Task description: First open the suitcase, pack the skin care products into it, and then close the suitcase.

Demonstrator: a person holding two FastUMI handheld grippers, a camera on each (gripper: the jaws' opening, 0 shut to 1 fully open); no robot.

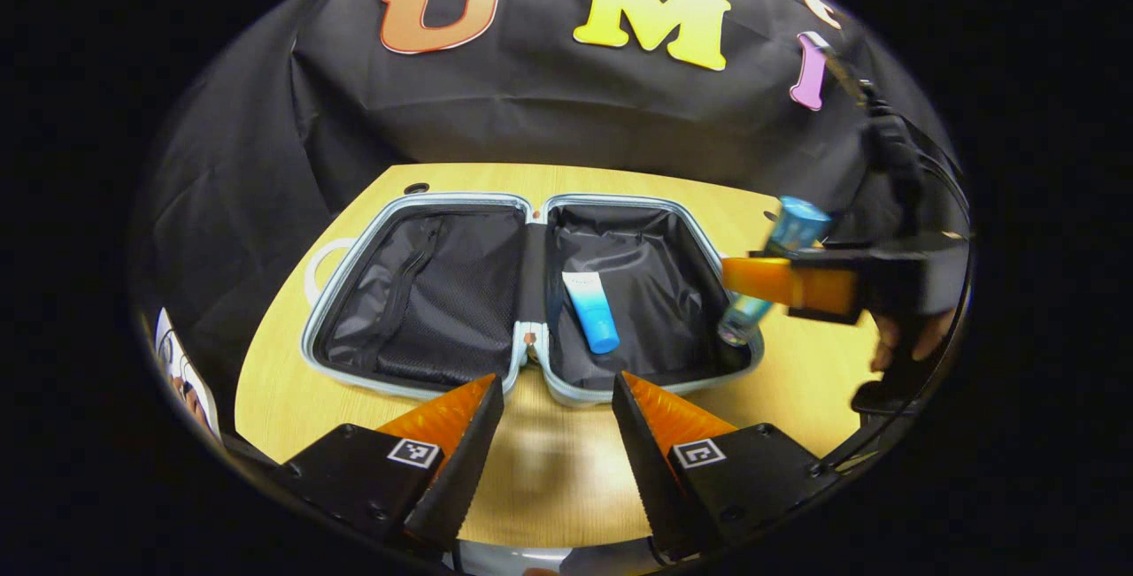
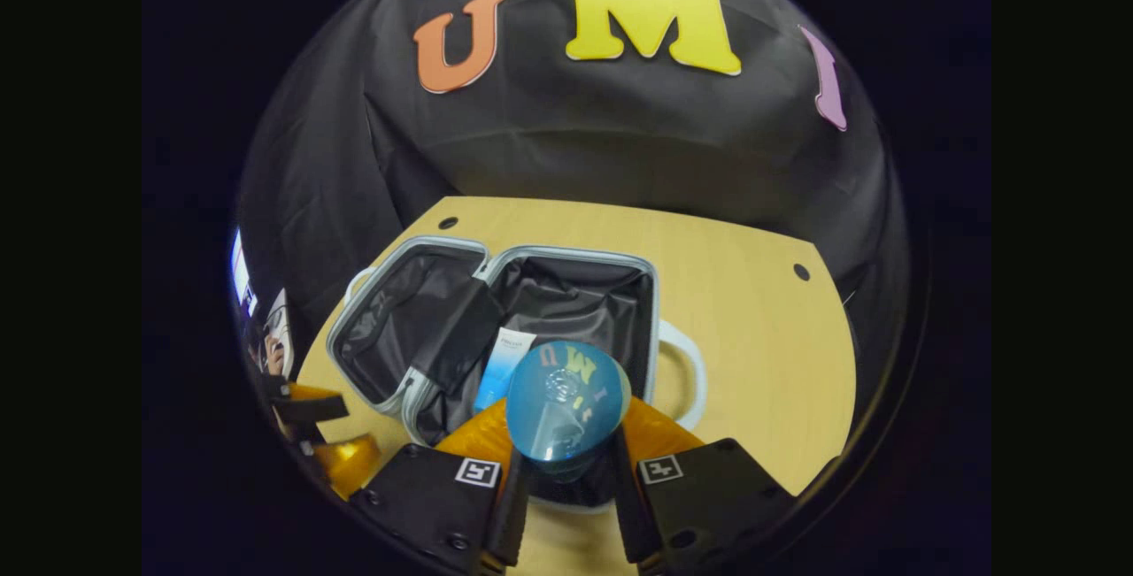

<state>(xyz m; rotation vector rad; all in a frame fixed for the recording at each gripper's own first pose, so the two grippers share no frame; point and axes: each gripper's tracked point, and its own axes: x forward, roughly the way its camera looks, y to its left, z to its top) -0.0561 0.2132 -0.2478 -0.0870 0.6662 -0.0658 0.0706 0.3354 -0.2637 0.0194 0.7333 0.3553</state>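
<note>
The small suitcase lies wide open on the wooden table, both black-lined halves up. A white and blue tube rests in its right half. My left gripper hovers open over the table just in front of the case, nothing between its fingers. My right gripper reaches in from the right above the case's right edge, shut on a blue bottle held tilted. In the right gripper view the bottle stands between the fingers, over the suitcase, with the tube below.
The table has bare wood to the right of the case and along its front edge. The suitcase's white handles stick out at both sides. A hand holds the right gripper at the far right.
</note>
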